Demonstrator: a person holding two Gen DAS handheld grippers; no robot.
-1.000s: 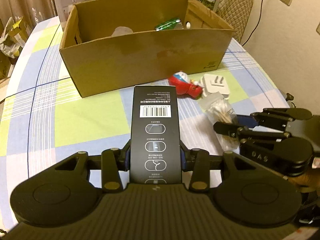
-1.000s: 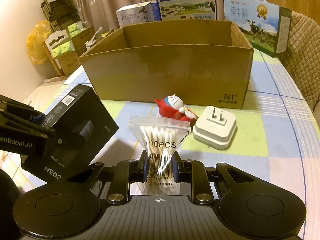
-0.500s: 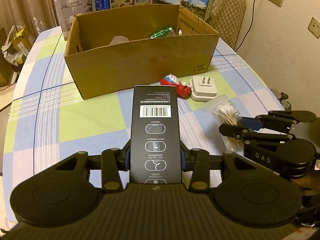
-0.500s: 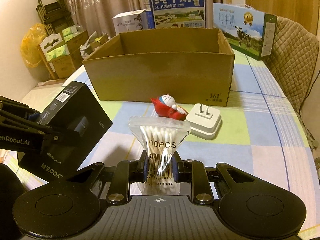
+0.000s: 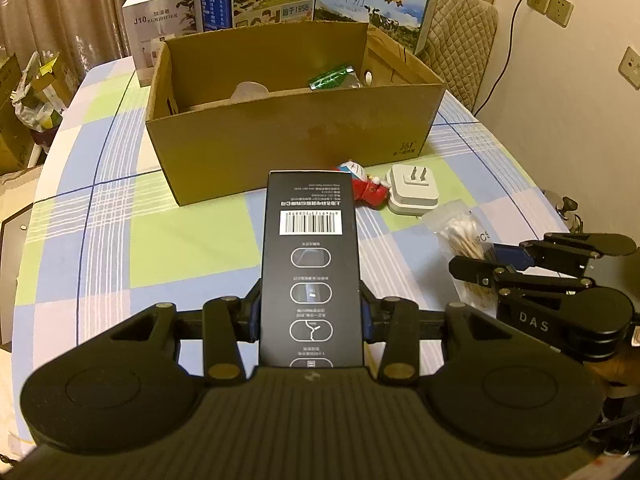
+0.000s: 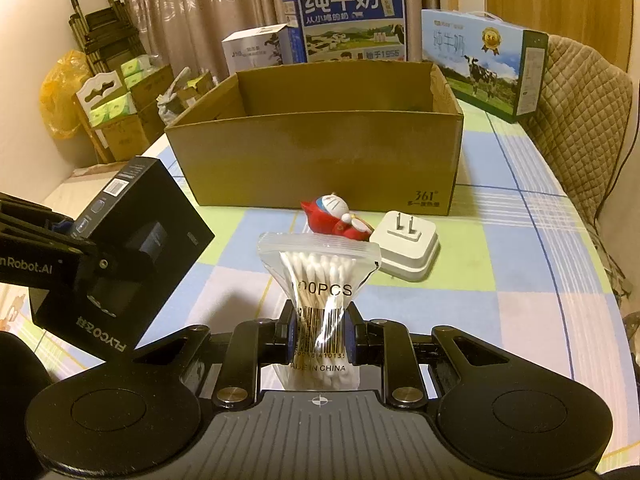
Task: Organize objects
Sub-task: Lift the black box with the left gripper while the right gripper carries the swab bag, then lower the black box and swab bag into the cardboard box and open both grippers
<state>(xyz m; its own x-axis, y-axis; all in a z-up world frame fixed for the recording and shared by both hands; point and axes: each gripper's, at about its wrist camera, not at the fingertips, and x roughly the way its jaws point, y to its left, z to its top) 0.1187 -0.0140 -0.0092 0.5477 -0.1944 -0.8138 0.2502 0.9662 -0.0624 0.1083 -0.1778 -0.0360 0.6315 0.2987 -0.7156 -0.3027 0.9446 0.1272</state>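
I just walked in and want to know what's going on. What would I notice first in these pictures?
Probably the big cardboard box in the middle of the checked table, open on top. In front of it, the left hand-held gripper holds a black box and the right hand-held gripper pinches a bag of cotton swabs. Between them and the box lie a red toy and a white plug.

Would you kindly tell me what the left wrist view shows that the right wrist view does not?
Only the left wrist view shows the cardboard box's contents: a green packet and a pale round item, plus wall sockets. Only the right shows stacked cartons and a yellow bag. Both share the cardboard box, black box, cotton swab bag, red toy and white plug.
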